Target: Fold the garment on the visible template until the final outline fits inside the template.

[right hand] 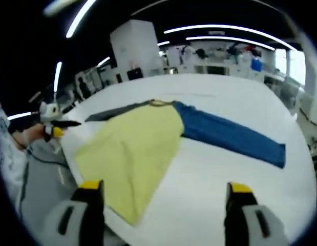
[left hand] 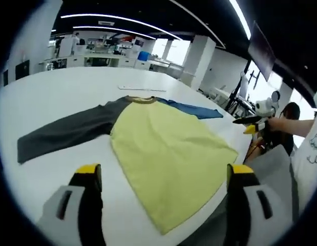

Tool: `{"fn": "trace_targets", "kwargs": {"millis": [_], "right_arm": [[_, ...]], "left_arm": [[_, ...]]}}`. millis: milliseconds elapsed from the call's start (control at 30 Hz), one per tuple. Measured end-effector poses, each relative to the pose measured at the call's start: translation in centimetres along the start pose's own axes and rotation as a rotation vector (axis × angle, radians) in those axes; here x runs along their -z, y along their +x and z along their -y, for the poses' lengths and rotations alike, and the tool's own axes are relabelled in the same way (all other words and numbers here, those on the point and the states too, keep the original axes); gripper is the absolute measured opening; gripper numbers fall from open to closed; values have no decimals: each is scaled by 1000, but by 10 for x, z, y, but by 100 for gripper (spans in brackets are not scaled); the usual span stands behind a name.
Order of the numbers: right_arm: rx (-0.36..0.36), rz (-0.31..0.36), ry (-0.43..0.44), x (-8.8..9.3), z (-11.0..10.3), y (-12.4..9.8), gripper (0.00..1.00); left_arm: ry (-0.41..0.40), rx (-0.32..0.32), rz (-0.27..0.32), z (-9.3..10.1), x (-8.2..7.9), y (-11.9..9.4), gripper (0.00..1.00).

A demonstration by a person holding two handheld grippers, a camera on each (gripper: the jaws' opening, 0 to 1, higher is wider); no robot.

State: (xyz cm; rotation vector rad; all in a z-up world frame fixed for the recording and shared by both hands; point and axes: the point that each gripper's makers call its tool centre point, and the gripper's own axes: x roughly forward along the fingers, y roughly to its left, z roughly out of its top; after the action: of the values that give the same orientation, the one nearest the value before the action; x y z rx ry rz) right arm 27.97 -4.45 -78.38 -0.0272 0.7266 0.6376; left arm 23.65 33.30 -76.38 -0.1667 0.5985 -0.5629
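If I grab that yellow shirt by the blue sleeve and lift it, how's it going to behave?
The shirt lies flat and thin on the white table, so it would probably hang limp. Its blue sleeve would likely lift first, dragging the body along. The hem corner at the table edge might slide off.

I see a big white table [left hand: 56, 92] with a rounded edge, and past its far side a row of white counters [left hand: 104, 60] crowded with small items I can't make out. A blue bin [left hand: 143, 55] sits among them. A thick white pillar [left hand: 203, 64] stands beside bright windows [left hand: 173, 50]. Long curved ceiling lights [right hand: 219, 29] run overhead. A dark monitor [left hand: 260, 45] hangs high up, with black stands [left hand: 239, 97] below it.
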Motion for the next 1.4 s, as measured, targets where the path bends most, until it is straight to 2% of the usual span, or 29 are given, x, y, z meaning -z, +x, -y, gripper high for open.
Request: {"fn": "trace_targets", "kwargs": {"millis": [133,200,233,300,367,433,467,567,633,733,767,867,967,1033,1167,1333,1400], "right_arm": [[56,49,61,-7,27,0,99],[108,57,100,-6,52,2,99],[147,72,132,-6,71,2,99],[197,128,216,-15,93,1,99],[251,173,265,-22,118,-1,94],[340,218,320,-28,151,-6,90],[356,238,333,-33,157,-7,90],[466,231,335,-34,189,-15,79],[499,226,364,-33,210,-17,74],[506,212,380,-32,216,-16,67],[531,180,365,-27,222,-16,61],[556,162,376,-24,243,-13,52],[583,152,438,-14,261,-12,39],[603,161,474,-14,256,-15,33],[620,138,489,-5,258,-12,28],[624,160,548,-2,274,-5,24],[627,140,530,0,271,-4,21]], "left_arm": [[-9,-9,18,-2,-3,1,99],[-15,-22,17,-6,-2,2,99],[-18,-25,14,-8,-1,3,99],[-24,-30,11,-11,0,3,99],[-20,-35,4,-14,1,3,97],[-15,-39,-1,-16,1,4,96],[-15,-41,-4,-16,1,4,95],[-12,-53,-9,-17,2,6,95],[-20,-56,-10,-14,3,7,94],[-28,-66,-13,-16,6,6,94],[-31,-71,-14,-17,8,6,94],[-42,-93,-16,-22,12,5,91],[-63,-112,-4,-23,11,2,89],[-67,-116,1,-25,10,2,87],[-61,-132,-1,-28,10,3,85],[-64,-150,-10,-29,13,7,82],[-71,-150,-10,-29,16,12,81]]}}
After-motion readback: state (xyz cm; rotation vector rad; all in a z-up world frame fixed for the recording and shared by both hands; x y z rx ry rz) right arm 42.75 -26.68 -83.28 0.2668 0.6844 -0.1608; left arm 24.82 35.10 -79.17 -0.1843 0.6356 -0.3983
